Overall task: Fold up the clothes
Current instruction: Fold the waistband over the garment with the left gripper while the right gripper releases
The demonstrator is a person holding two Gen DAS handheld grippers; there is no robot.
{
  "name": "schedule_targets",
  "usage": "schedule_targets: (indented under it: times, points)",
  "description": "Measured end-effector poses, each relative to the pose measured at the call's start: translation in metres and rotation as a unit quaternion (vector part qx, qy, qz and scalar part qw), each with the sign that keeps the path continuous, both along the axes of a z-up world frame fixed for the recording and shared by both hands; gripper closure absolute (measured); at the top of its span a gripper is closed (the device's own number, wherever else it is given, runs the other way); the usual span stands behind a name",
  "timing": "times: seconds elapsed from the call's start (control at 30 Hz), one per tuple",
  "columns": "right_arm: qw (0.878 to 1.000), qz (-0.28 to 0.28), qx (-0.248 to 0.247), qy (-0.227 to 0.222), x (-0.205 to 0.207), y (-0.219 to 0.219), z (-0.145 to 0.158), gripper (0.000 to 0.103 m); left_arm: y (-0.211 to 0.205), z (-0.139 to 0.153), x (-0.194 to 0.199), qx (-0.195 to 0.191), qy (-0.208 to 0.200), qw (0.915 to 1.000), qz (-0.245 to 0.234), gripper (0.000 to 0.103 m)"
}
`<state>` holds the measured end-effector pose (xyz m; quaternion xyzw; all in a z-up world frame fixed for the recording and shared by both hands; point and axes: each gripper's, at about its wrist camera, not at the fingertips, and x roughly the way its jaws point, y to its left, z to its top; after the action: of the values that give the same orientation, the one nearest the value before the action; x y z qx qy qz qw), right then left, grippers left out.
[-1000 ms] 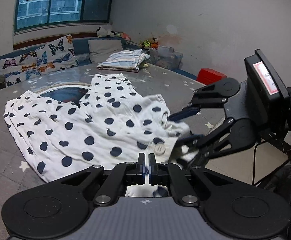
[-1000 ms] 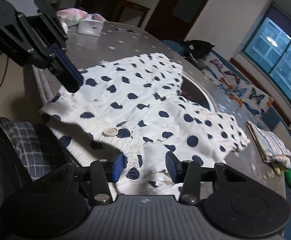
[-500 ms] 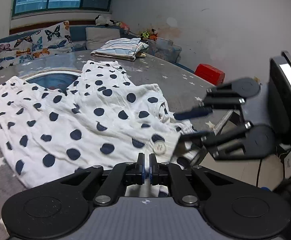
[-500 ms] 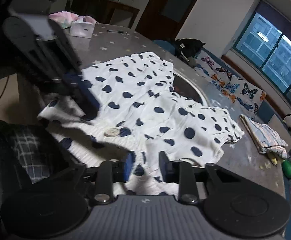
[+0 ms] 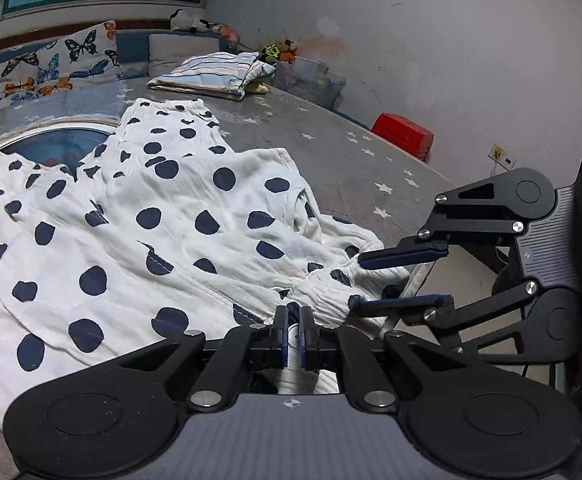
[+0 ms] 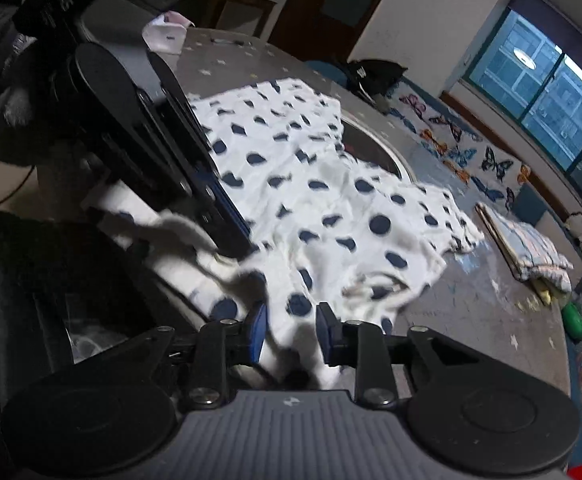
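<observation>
a grey table [image 5: 355,148] printed with small white stars is seen ahead of both tongs, set in a dim room with a white wall and a dark window [image 6: 547,92]. a butterfly-patterned cushion [image 5: 43,68] is placed along the far side, and a folded striped cloth [image 5: 211,74] lies well beyond the tips. a red box [image 5: 403,136] is seen off the table's edge.

the polka-dot garment [image 5: 139,216] (white, crinkled, thin cotton with navy dots) is spread across the table, its gathered waistband bunched at the near edge. the left tongs [image 5: 293,328] are clenched on that waistband. the right tongs [image 6: 291,330] are opening, with white fabric lying between the blue pads but not pressed by them.
</observation>
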<state>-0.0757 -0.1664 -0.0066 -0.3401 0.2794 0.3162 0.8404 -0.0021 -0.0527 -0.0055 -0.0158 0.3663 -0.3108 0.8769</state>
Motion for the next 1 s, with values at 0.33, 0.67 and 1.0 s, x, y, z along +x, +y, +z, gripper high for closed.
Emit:
schedule_targets:
  times: [0.33, 0.67, 1.0]
  points:
    - [0.999, -0.027, -0.005, 0.031, 0.001, -0.017, -0.002, 0.084, -0.001, -0.001, -0.002, 0.008, -0.002, 0.9998, -0.017, 0.097]
    - [0.992, -0.018, 0.093, 0.079, 0.023, -0.034, 0.037, 0.078, -0.003, 0.015, 0.004, 0.015, -0.019, 0.9994, -0.022, 0.096]
    - [0.984, -0.07, 0.137, 0.092, 0.087, -0.042, 0.047, 0.076, -0.021, -0.004, 0.03, 0.015, 0.008, 0.9994, -0.031, 0.096]
